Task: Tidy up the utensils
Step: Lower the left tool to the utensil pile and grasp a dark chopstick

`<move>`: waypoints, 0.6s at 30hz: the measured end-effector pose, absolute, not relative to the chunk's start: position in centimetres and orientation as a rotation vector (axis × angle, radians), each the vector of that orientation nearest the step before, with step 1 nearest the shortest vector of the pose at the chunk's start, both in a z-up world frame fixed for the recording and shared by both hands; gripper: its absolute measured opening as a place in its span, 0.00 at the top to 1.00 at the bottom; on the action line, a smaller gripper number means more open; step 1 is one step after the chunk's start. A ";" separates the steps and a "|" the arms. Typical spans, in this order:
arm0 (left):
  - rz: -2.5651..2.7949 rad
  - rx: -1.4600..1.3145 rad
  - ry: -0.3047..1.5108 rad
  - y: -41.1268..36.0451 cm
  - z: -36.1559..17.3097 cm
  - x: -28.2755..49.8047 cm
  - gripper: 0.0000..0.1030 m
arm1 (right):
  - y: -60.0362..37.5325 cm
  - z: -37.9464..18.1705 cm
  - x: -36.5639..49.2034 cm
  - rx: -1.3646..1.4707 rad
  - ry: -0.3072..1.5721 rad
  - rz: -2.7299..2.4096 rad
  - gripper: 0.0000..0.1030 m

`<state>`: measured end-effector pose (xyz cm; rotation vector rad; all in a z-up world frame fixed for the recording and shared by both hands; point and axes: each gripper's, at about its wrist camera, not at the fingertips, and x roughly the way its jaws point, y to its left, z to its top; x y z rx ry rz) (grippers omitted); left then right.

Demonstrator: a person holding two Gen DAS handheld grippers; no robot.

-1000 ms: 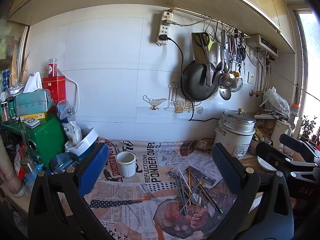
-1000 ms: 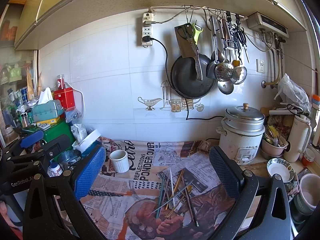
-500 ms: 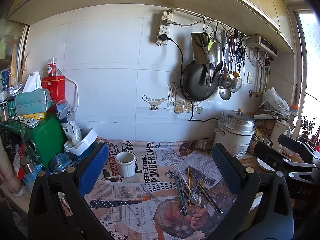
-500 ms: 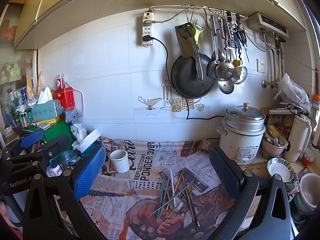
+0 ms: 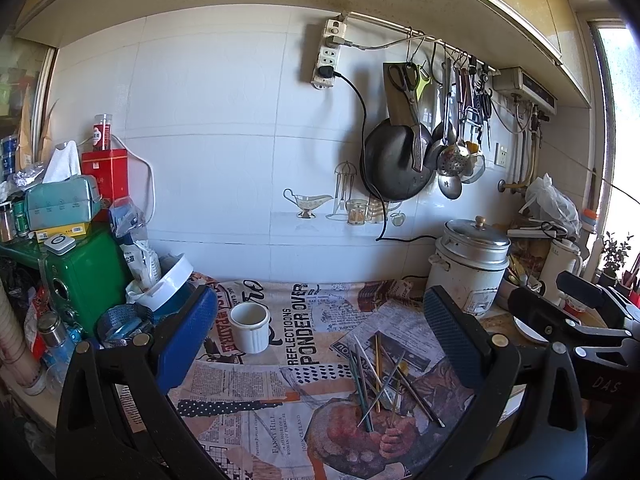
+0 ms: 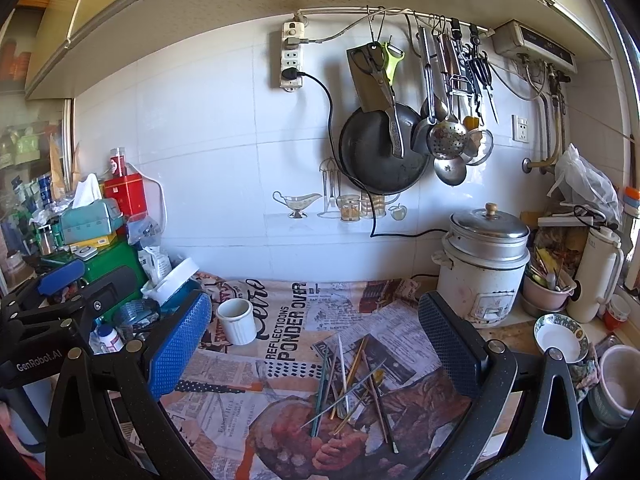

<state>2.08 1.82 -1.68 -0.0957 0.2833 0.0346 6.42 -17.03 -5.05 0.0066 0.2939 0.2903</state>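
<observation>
Hovering: left gripper (image 5: pixel 320 340), right gripper (image 6: pixel 316 344), both spread, empty
Chopsticks (image 6: pixel 352 384): loose pile on newspaper mat (image 6: pixel 288 320)
Cup (image 6: pixel 237 321): upright, left of pile

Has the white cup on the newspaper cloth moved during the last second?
No. The white cup sits at the same spot as before, just left of the printed word PONDER OVER, in both wrist views.

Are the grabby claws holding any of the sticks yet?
No, nothing is held. The left gripper and the right gripper are both open and empty, and the chopsticks lie in a loose pile on the newspaper.
</observation>
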 end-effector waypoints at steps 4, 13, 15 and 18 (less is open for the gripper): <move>0.033 -0.080 0.316 1.3 -2.2 3.3 0.00 | -17.7 -5.7 7.1 0.014 0.315 0.278 0.00; 0.030 -0.038 0.466 -0.5 -6.3 8.5 0.00 | -19.8 -9.9 11.1 0.027 0.449 0.196 0.00; 0.017 -0.027 0.510 -1.0 -7.8 9.9 0.00 | -20.8 -11.6 12.7 0.029 0.505 0.162 0.00; -0.003 -0.015 0.589 -1.7 -10.3 12.4 0.00 | -22.0 -14.2 14.9 0.014 0.589 0.112 0.00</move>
